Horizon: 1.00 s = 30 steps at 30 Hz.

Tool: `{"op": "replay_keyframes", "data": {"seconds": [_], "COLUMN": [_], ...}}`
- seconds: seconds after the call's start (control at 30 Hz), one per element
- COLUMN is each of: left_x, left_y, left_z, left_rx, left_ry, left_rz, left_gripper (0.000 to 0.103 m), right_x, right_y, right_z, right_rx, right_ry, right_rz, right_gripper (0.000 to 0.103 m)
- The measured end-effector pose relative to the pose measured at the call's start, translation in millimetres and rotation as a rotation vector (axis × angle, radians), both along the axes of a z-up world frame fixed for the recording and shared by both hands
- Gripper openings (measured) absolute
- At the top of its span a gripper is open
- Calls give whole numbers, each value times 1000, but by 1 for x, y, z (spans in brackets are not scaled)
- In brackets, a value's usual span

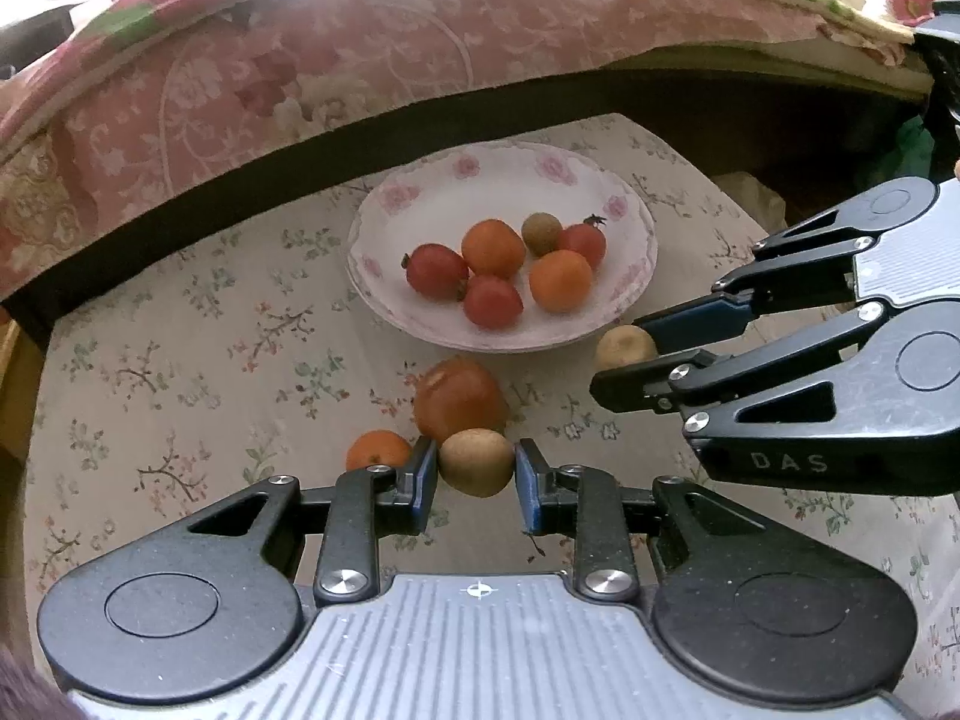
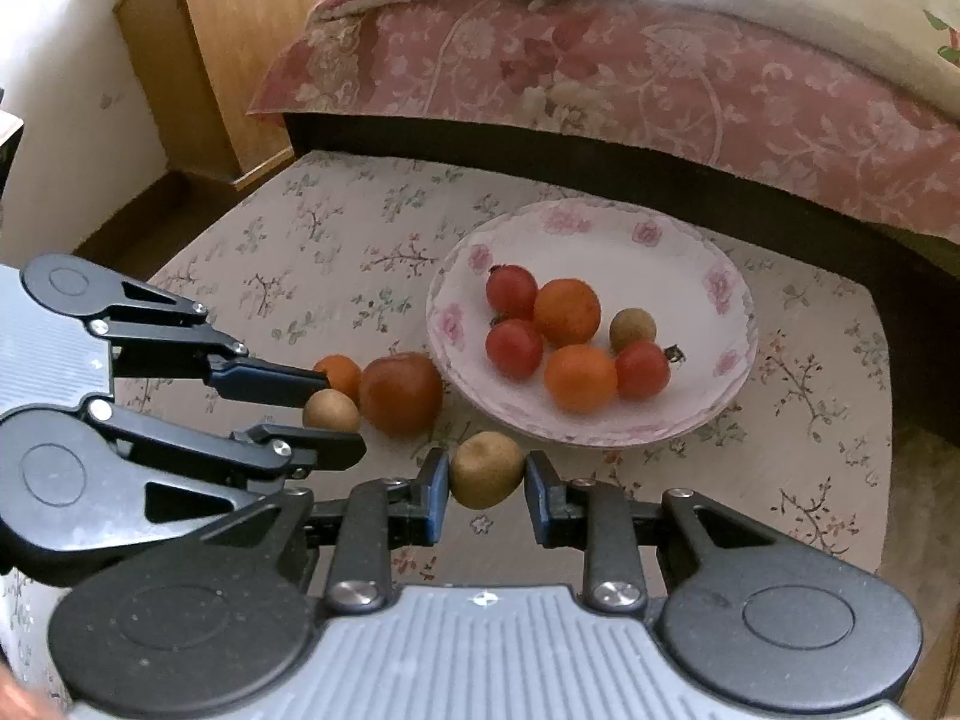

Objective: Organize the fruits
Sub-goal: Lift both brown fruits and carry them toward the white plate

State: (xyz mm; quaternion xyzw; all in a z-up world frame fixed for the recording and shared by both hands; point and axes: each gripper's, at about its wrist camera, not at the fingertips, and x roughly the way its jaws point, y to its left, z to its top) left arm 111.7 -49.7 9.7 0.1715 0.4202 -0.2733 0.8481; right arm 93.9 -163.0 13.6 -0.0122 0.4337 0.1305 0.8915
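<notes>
Each hand-held gripper, left (image 1: 475,468) and right (image 2: 487,474), apparently pinches one fuzzy oval kiwi.

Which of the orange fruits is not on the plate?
The small orange fruit on the tablecloth, left of the large reddish fruit near the left gripper. The other two orange ones lie on the plate.

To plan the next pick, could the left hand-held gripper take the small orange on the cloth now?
Probably not yet: the left hand-held gripper already clasps a brown fruit, though the small orange lies close.
</notes>
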Motion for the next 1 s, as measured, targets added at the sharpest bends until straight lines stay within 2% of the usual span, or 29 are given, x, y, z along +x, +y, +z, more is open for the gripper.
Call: {"op": "replay_keyframes", "data": {"seconds": [0.43, 0.6, 0.77, 1.0], "left_x": [8, 0, -21, -39], "left_y": [-1, 16, 38, 52], "left_z": [14, 7, -2, -15], "left_rx": [-24, -7, 21, 59], "left_ry": [-37, 16, 72, 112], "left_rz": [7, 17, 67, 108], "left_gripper": [37, 40, 43, 49], "right_x": [4, 5, 1, -9], "right_y": [-9, -9, -4, 17], "right_z": [10, 8, 7, 7], "right_rx": [2, 13, 27, 26], "right_ry": [-30, -16, -3, 4], "right_rz": [-36, -36, -16, 43], "right_gripper": [29, 29, 29, 29]}}
